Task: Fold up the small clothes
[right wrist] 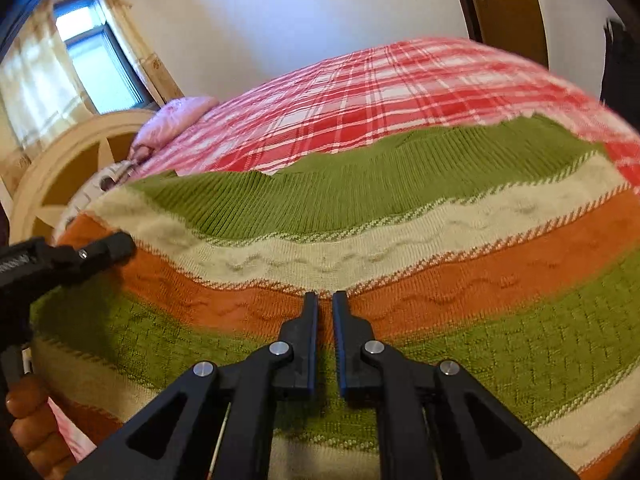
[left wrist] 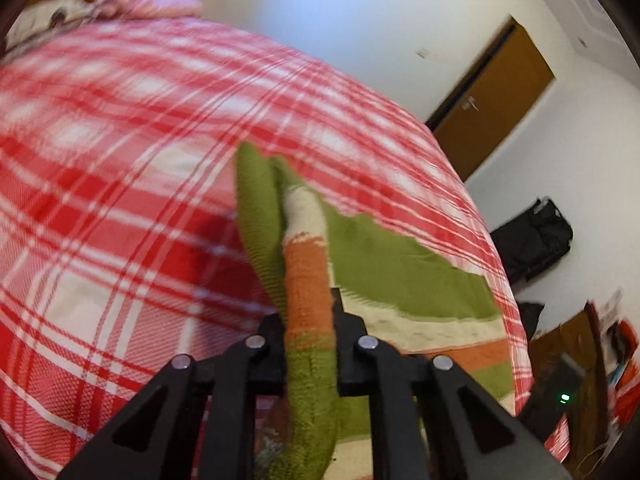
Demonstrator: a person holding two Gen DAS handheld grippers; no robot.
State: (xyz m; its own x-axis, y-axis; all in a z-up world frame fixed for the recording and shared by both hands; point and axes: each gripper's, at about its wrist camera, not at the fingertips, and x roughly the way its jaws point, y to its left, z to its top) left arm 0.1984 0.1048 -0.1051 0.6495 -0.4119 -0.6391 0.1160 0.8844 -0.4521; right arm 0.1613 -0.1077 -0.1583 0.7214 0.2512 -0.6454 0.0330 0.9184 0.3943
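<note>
Sweater fold hides left gripper pads; plaid bedspread motion-blurred; sweater bottom cropped

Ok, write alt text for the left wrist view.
The left tongs are shut on a bunched fold of a green, cream and orange striped knitted sweater, lifting it off a bed covered with a red and white plaid blanket. A pink pillow lies at the far end, a brown wooden door beyond.

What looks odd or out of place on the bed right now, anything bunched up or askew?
One thing: the striped sweater lies spread flat on the plaid bedspread, except at one edge, where a ridge of it is bunched and pinched up in the left gripper. That suits folding. No damage or spill shows.
</note>
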